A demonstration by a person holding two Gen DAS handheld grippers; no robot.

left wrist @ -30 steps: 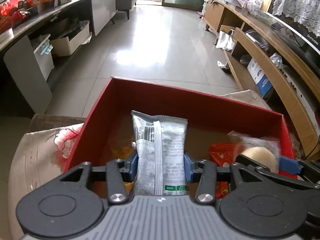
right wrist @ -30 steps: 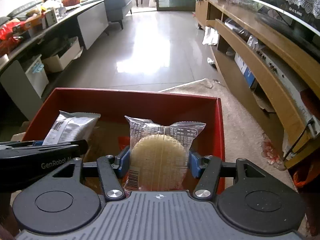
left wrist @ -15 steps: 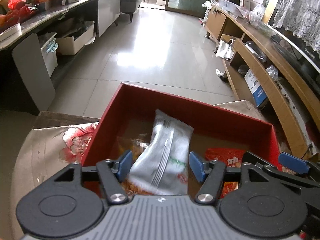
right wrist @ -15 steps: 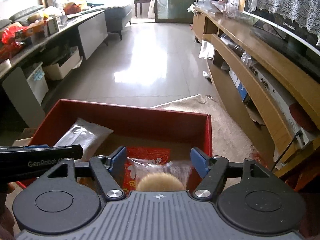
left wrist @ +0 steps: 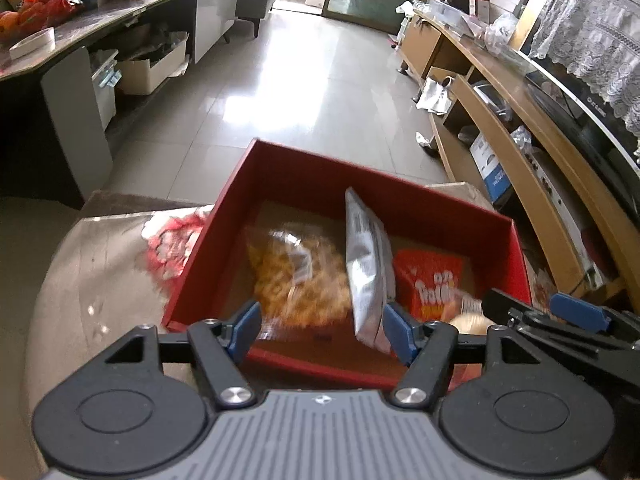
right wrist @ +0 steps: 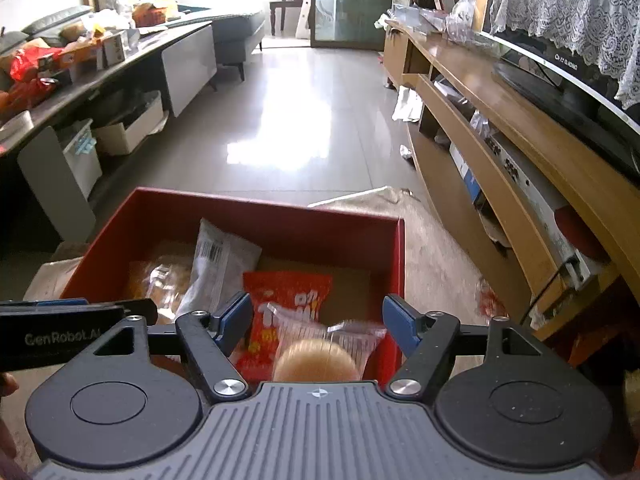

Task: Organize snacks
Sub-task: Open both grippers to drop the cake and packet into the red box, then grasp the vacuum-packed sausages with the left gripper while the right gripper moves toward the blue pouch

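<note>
A red box (left wrist: 304,172) (right wrist: 256,216) holds the snacks. Inside lie a silver packet (left wrist: 366,264) (right wrist: 222,264), a clear bag of orange snacks (left wrist: 296,276) (right wrist: 160,280), a red packet (left wrist: 430,284) (right wrist: 288,304) and a wrapped round cake (right wrist: 316,354) (left wrist: 468,322). My left gripper (left wrist: 320,332) is open over the box's near edge, with the silver packet leaning by its right finger. My right gripper (right wrist: 318,320) is open above the round cake, which lies loose in the box.
The box stands on a cloth-covered surface (left wrist: 100,280) with a red flower print. A wooden TV unit (right wrist: 520,152) runs along the right and a dark counter (right wrist: 80,80) with clutter along the left. Tiled floor (right wrist: 296,120) lies beyond.
Both grippers opened and let go: the silver packet fell from the left one and the round cake from the right one into the box. Both grippers pulled back and up.
</note>
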